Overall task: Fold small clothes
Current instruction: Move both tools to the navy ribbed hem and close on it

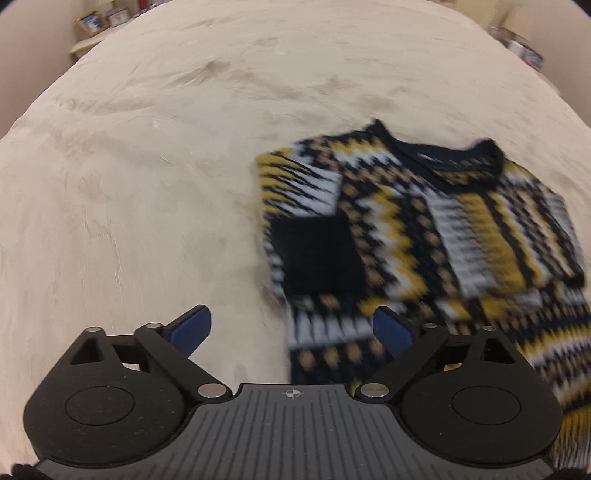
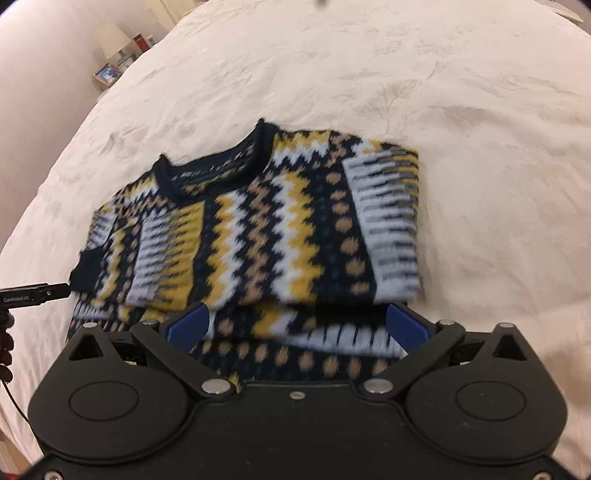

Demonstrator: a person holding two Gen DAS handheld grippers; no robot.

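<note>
A knitted sweater (image 1: 424,229) (image 2: 258,229) with black, yellow, white and tan zigzags lies flat on a cream bed cover (image 1: 147,147) (image 2: 480,147), its neckline at the far end. Both sleeves lie folded in over the body. My left gripper (image 1: 291,317) is open, with its blue pads wide apart over the sweater's near left edge; only bed cover and the garment's edge show between them. My right gripper (image 2: 297,314) is open too, hovering over the lower hem, and the pads press on nothing. Both views are blurred.
A bedside table with picture frames (image 1: 92,22) stands beyond the bed's far left corner, and a lamp (image 2: 112,38) stands by it. A black bar (image 2: 35,295) pokes in at the left edge of the right wrist view. Bare bed cover lies all around the sweater.
</note>
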